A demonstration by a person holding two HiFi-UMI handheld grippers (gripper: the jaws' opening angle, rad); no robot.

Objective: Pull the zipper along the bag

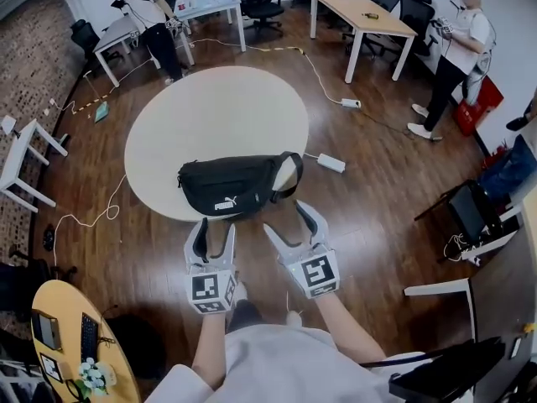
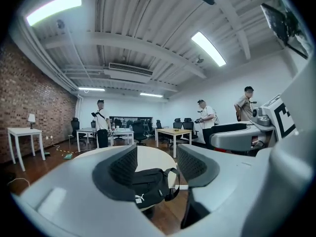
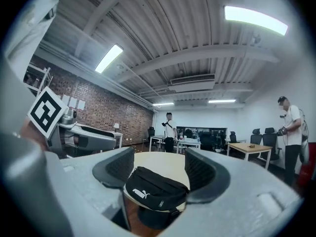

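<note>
A black waist bag (image 1: 235,187) with a white logo lies at the near edge of a round cream table (image 1: 210,116), its strap looped at the right end. Both grippers hover short of the bag, above the wooden floor, and touch nothing. My left gripper (image 1: 216,229) is open and points at the bag's lower left. Also open, my right gripper (image 1: 287,218) points at the bag's right end. The left gripper view frames the bag (image 2: 148,184) between its empty jaws; so does the right gripper view, where the bag (image 3: 155,191) lies ahead. I cannot make out the zipper pull.
A white power strip (image 1: 331,163) and cables lie on the floor right of the table. Two people (image 1: 151,15) (image 1: 457,53) stand by desks at the back. A yellow table (image 1: 59,326) is at the lower left, a black chair (image 1: 470,212) at the right.
</note>
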